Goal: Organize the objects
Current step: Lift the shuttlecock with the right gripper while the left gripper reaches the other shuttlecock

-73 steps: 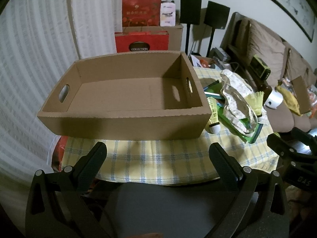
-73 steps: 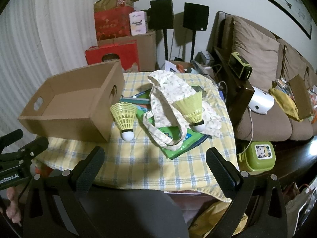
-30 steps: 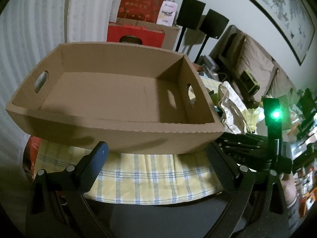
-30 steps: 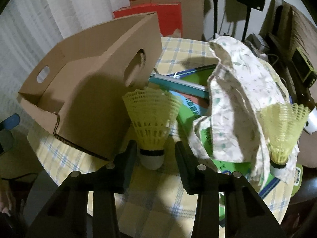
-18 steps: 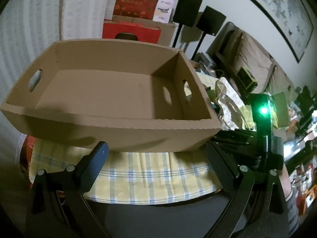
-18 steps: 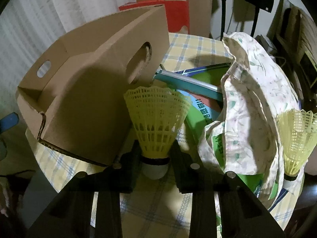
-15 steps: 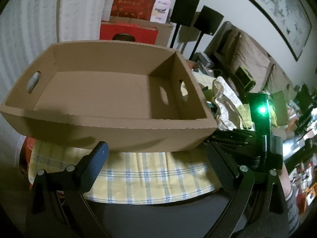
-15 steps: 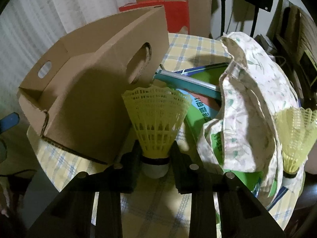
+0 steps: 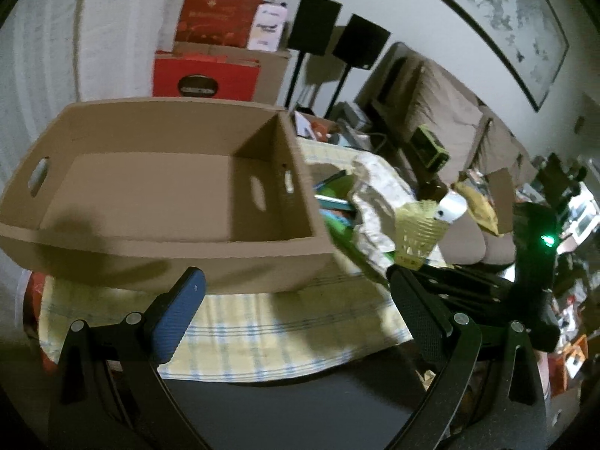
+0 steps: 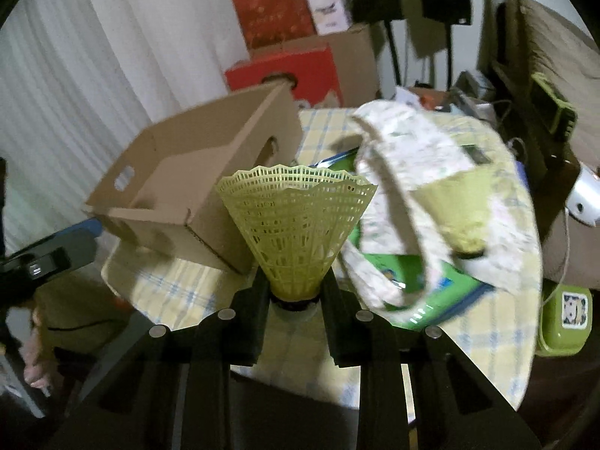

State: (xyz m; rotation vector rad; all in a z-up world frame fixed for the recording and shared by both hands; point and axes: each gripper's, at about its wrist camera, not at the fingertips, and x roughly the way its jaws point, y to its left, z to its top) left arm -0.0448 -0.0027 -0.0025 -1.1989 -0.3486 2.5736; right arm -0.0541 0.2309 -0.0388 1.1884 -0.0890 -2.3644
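An empty cardboard box [image 9: 157, 195] with handle holes stands on the yellow checked tablecloth [image 9: 262, 322]; it also shows in the right wrist view [image 10: 180, 172]. My right gripper [image 10: 294, 294] is shut on the base of a yellow shuttlecock [image 10: 296, 225] and holds it above the table, right of the box. A second yellow shuttlecock [image 10: 461, 206] stands on a floral cloth bag [image 10: 412, 165]; it also shows in the left wrist view [image 9: 416, 232]. My left gripper [image 9: 296, 307] is open and empty in front of the box.
Green books [image 10: 412, 273] lie under the bag. A green lunch box [image 10: 562, 318] sits at the table's right edge. Red boxes [image 9: 206, 78], speakers [image 9: 318, 30] and a sofa [image 9: 450, 138] stand behind. The right gripper's body [image 9: 525, 281] shows at the left view's right.
My right gripper closed on the shuttlecock next to the box, lifted it off the table and pulled back. My left gripper drew back slightly and turned right.
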